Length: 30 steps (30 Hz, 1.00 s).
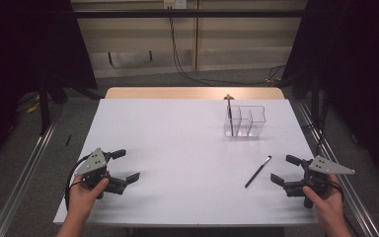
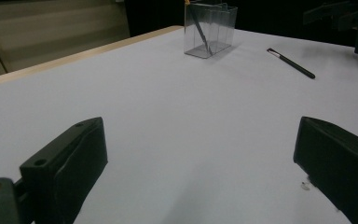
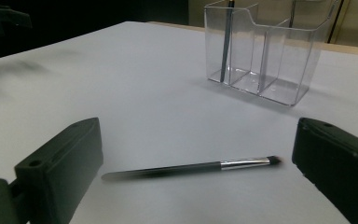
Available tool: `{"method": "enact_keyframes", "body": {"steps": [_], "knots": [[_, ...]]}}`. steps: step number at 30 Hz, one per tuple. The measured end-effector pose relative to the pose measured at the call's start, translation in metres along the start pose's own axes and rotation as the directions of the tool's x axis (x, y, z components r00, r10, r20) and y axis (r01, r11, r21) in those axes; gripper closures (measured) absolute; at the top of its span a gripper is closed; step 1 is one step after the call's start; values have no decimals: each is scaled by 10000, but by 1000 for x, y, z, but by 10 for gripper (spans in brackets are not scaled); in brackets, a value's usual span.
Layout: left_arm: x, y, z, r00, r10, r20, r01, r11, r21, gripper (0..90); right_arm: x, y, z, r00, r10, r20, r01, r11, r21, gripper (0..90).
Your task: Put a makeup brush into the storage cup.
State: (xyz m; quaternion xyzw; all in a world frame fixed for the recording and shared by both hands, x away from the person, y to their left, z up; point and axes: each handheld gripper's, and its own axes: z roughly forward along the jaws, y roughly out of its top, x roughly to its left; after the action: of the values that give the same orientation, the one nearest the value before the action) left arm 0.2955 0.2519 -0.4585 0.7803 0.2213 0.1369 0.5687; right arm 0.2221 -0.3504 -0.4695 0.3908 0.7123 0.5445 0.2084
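Left tongs (image 1: 123, 165) at the desk's (image 1: 177, 148) seven o'clock corner: spread wide, gripping nothing, well apart from the work. Clear organizer (image 1: 245, 121) toward one o'clock, one brush upright in its leftmost compartment. Makeup brush (image 1: 258, 171) flat on the desk near five o'clock, long axis running seven to one o'clock, bristle tip up at one. Right tongs (image 1: 285, 170) just beside it at its three o'clock, released, empty, clearly the nearer.

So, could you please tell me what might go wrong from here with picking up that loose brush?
The makeup brush is thin and lies flat on the table, so the open right claw may skid over it or flick it away. The clear organizer looks light, and already holds a brush in one end compartment; a careless insertion could tip or push it.
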Motion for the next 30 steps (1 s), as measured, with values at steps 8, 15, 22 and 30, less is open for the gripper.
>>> {"method": "enact_keyframes", "body": {"steps": [8,15,22,30], "knots": [[-1,1,-1,10000,17,-42,-17,10000,-29,27,1,1,0,10000,-67,-26,67,10000,-59,13],[0,0,0,10000,-2,-35,2,10000,4,27,2,3,3,9999,-106,-23,106,9999,-100,13],[-2,0,3,9999,128,54,-129,9998,155,27,2,7,8,9999,-22,112,24,9998,-219,15],[-3,0,3,10000,64,22,-64,9998,182,27,0,12,19,10000,-28,89,29,9999,-146,15]]}}
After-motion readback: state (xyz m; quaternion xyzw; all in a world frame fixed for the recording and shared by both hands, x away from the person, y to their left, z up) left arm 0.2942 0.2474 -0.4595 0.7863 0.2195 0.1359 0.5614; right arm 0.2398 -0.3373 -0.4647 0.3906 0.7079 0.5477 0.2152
